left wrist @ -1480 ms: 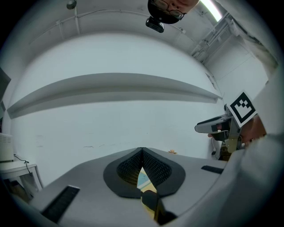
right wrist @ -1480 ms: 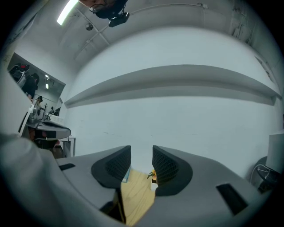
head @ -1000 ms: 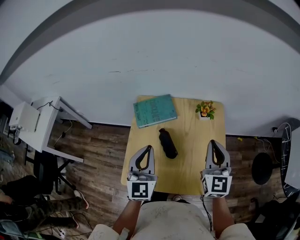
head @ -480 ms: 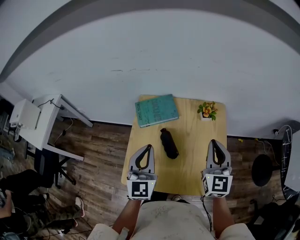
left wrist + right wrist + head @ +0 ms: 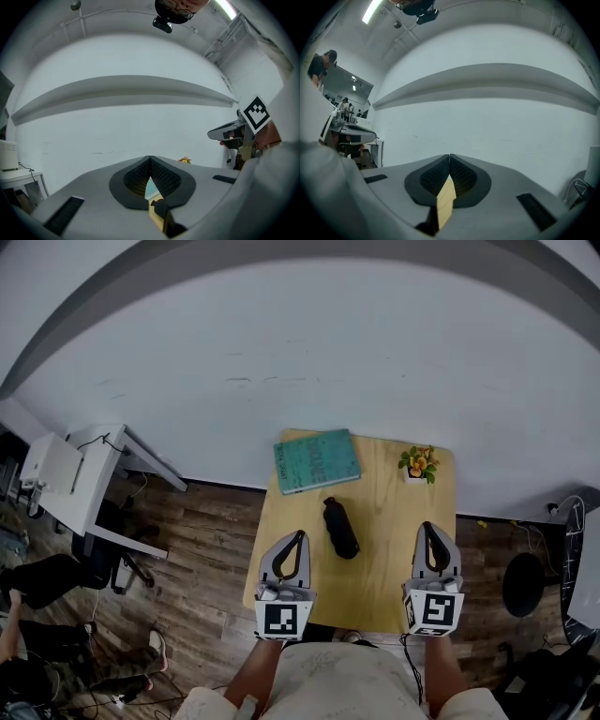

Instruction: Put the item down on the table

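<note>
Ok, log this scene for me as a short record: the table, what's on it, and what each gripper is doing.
surface: light wooden table
task item: black item, lying near the table's middle, touched by neither gripper
far left corner: teal book, flat
far right corner: small flower pot, upright
left gripper: fingers together, empty, over the near left edge
right gripper: fingers together, empty, over the near right edge
task state: item already down on the table
</note>
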The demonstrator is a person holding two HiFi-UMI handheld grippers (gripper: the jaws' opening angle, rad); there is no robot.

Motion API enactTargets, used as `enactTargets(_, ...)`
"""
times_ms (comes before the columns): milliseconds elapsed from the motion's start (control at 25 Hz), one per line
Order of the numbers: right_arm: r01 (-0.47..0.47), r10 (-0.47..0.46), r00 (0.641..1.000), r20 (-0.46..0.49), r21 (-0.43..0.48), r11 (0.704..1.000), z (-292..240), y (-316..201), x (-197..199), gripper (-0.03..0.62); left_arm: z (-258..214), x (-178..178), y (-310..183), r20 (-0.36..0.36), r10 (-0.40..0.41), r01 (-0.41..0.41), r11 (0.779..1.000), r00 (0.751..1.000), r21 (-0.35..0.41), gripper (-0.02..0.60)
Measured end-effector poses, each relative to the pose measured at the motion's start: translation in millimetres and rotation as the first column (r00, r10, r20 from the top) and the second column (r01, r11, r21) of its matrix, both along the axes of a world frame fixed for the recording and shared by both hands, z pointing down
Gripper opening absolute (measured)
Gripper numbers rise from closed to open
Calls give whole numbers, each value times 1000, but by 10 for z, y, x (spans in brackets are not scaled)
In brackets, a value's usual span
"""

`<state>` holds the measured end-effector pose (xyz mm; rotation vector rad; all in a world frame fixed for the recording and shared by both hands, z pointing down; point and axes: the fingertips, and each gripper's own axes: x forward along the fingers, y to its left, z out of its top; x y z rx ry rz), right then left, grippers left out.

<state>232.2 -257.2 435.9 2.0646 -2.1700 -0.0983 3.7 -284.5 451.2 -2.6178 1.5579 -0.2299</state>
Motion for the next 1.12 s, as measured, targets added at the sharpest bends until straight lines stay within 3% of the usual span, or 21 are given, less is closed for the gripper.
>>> enactTargets(320, 18, -17, 997, 70, -23, 1000, 28, -31, -15, 17, 23, -16, 0, -2, 0, 0, 1000, 1000, 3, 8)
enactTargets(1120, 43, -40, 998, 42, -71, 997, 123, -111, -160, 17, 63, -170, -33, 0, -16, 16, 1000, 1000, -5, 8)
